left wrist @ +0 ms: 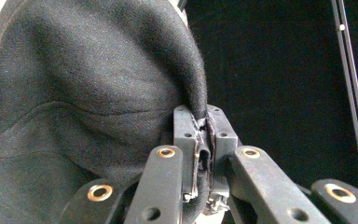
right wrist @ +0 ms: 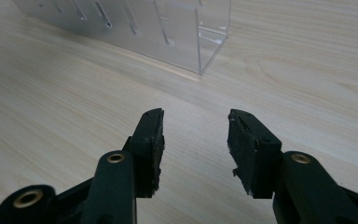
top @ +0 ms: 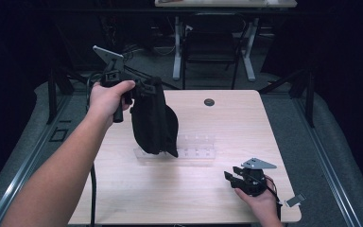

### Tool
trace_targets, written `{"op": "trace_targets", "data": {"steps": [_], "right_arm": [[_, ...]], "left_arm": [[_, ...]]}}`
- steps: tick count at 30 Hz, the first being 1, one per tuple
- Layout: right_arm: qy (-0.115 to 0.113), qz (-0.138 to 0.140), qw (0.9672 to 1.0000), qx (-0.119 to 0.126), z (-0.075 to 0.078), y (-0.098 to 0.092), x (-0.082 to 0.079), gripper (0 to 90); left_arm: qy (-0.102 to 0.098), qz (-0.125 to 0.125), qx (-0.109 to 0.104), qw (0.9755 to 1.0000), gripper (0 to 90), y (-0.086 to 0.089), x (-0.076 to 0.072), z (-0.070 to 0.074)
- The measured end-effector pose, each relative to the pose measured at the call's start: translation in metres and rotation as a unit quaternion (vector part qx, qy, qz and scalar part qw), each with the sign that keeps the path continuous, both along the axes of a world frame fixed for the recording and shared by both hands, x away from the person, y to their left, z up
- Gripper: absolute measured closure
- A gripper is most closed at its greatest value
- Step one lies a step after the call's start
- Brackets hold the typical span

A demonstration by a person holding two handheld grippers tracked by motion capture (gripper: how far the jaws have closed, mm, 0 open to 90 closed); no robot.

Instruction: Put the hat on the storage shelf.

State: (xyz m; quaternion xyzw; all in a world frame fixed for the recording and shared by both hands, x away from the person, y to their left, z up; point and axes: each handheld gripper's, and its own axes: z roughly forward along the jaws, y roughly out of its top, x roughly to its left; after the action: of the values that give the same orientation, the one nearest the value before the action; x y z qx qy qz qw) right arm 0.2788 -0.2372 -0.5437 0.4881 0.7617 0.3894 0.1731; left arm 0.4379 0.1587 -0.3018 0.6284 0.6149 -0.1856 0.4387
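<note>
A black cloth cap (top: 153, 120) hangs in the air over the left part of the wooden table (top: 184, 189). My left gripper (top: 144, 90) holds it up by its top edge. In the left gripper view the jaws are pressed together on the cap's rim (left wrist: 196, 93), and the dark fabric bulges out to the left. My right gripper (top: 232, 174) rests low near the table's front right, held by a hand. Its fingers (right wrist: 151, 140) stand apart over bare wood, with nothing between them.
A clear acrylic rack (top: 194, 146) with several slots stands on the table's middle, partly behind the cap; its corner (right wrist: 200, 51) lies ahead of my right gripper. A round cable hole (top: 209, 102) sits near the far edge. A chair (top: 212, 45) stands beyond the table.
</note>
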Motion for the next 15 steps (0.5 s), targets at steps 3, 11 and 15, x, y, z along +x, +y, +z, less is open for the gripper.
{"op": "trace_targets", "data": {"steps": [3, 11, 15], "right_arm": [[-0.007, 0.002, 1.0000, 0.005, 0.007, 0.004, 0.001, 55.3], [-0.023, 0.021, 0.9995, 0.009, 0.023, 0.020, 0.006, 56.6], [-0.035, 0.032, 0.9988, 0.009, 0.032, 0.031, 0.011, 57.7]], "left_arm": [[0.005, -0.011, -0.010, 0.9999, 85.1, -0.004, 0.002, -0.002], [0.005, -0.022, -0.016, 0.9996, 85.1, -0.011, 0.002, -0.004], [0.005, -0.023, -0.017, 0.9996, 85.1, -0.013, 0.000, -0.004]]}}
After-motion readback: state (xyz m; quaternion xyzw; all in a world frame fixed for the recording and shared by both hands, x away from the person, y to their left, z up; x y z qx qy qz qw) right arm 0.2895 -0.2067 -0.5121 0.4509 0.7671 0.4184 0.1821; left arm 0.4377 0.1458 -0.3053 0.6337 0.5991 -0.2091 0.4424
